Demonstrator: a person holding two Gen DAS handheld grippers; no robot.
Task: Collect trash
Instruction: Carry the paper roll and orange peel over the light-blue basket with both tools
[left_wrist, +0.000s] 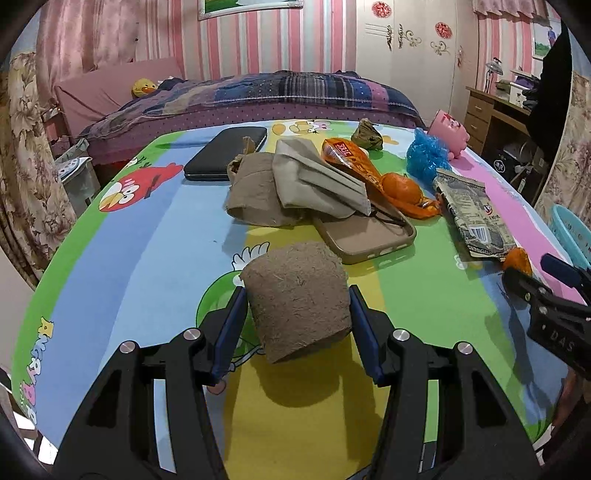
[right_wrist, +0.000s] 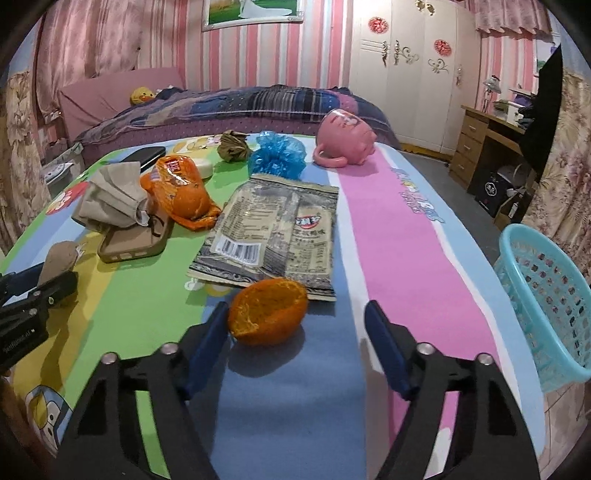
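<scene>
Basket (right_wrist: 546, 295): hanging off the table's right edge, well apart from both pickups.
Left gripper (left_wrist: 295, 314): gripping a brown paper wad (left_wrist: 297, 299) above the cloth, ready for carrying to the basket.
Right gripper (right_wrist: 295, 332): half-open around the orange peel (right_wrist: 267, 314), one pad touching; needing to finish closing.

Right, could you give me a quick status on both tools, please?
Left tool shut on brown paper wad. Right tool open around orange peel, one pad touching. Blue basket clear, right.

A pink mug (right_wrist: 347, 138) lies tipped beside a tan phone case (left_wrist: 365, 236) and black laptop (left_wrist: 225, 153).
</scene>
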